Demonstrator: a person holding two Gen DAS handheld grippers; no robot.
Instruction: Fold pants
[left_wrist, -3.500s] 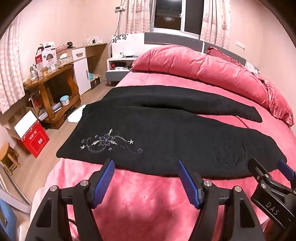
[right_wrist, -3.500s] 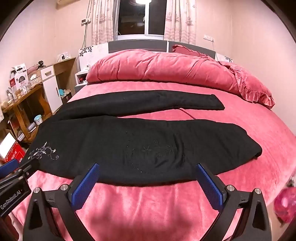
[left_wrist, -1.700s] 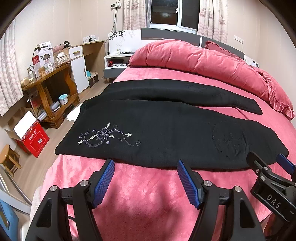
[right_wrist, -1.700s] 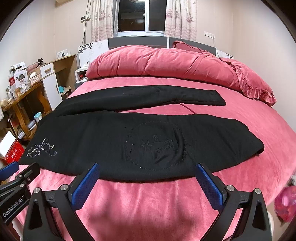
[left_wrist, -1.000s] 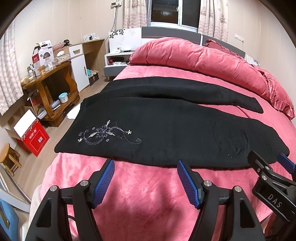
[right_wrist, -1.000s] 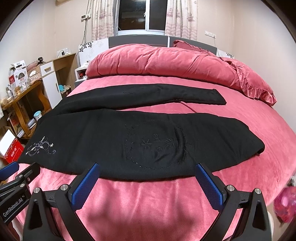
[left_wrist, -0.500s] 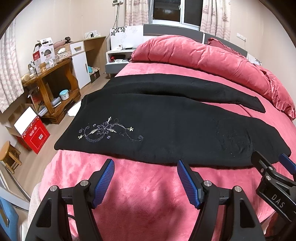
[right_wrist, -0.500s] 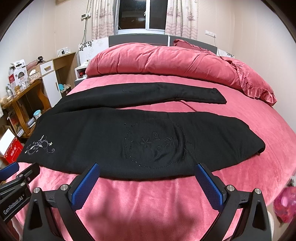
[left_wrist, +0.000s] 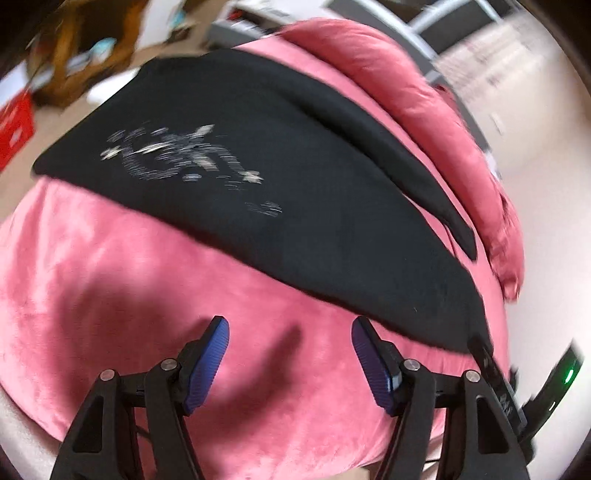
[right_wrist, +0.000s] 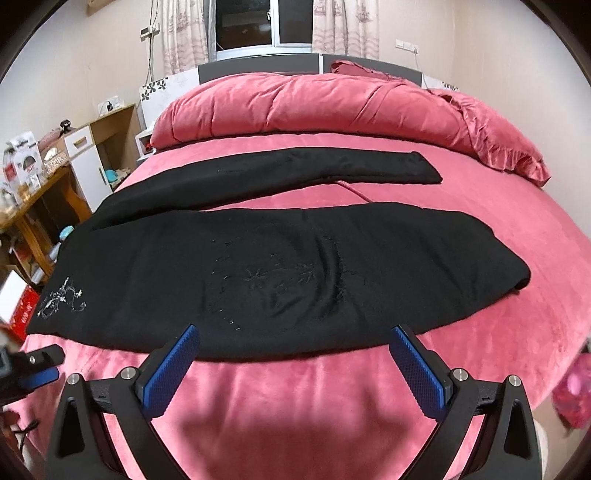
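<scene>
Two hand-held grippers are yours here, both spread wide and holding nothing. Your left hand-held gripper (left_wrist: 290, 343) hovers over the pink bed (left_wrist: 110, 280), just short of the near edge of the black pants (left_wrist: 258, 192), in a motion-blurred view. Your right hand-held gripper (right_wrist: 293, 352) sits at the near hem of the pants (right_wrist: 280, 273), which lie flat across the bed (right_wrist: 332, 398), legs apart.

The pants (right_wrist: 280, 266) are black and lie flat on the bed. The two legs are spread apart. One end has a shiny silver flower pattern (right_wrist: 61, 299).
</scene>
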